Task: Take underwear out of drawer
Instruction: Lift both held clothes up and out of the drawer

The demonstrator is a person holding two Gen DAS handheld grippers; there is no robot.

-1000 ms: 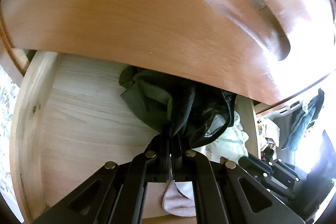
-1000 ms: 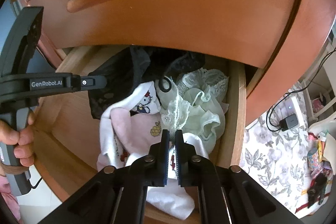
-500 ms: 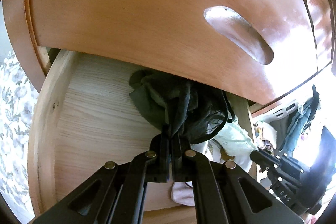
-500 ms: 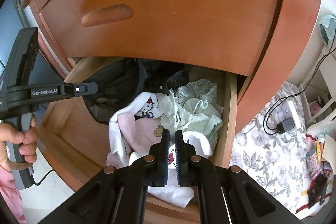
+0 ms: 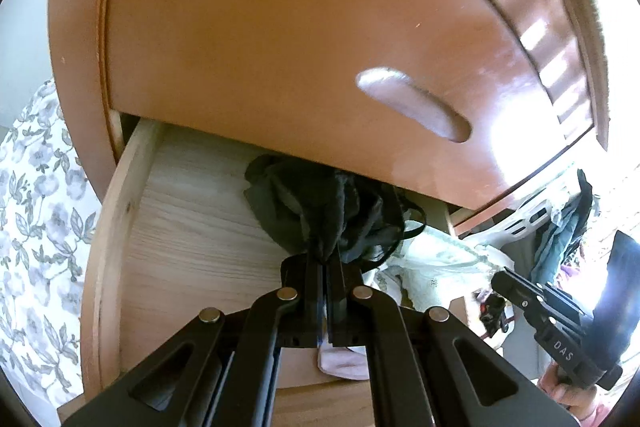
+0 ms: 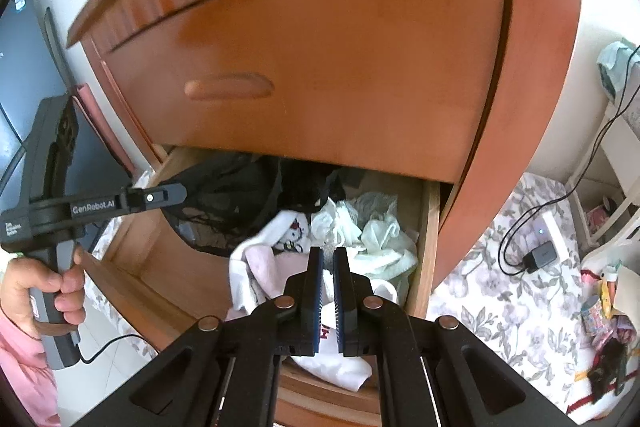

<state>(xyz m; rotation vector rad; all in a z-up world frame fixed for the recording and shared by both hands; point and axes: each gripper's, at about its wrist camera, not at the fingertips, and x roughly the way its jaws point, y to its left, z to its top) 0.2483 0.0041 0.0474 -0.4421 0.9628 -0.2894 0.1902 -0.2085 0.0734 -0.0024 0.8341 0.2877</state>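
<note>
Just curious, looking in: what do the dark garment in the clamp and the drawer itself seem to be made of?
The dark garment looks like thin, partly see-through mesh fabric, perhaps nylon: it bunches softly and the drawer shows through it in the right view. The drawer looks like pale, unvarnished wood inside, with visible grain; the front above seems glossy reddish varnished wood or veneer, given the glare.

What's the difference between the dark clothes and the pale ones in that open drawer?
The black underwear is sheer and pinched in the left claw, bunched toward the drawer's left; the pale green lace underwear is opaque, frilly and lies loose at the right, untouched. The right claw is shut on nothing. Both garments are crumpled, not folded, inside the same wooden drawer.
</note>
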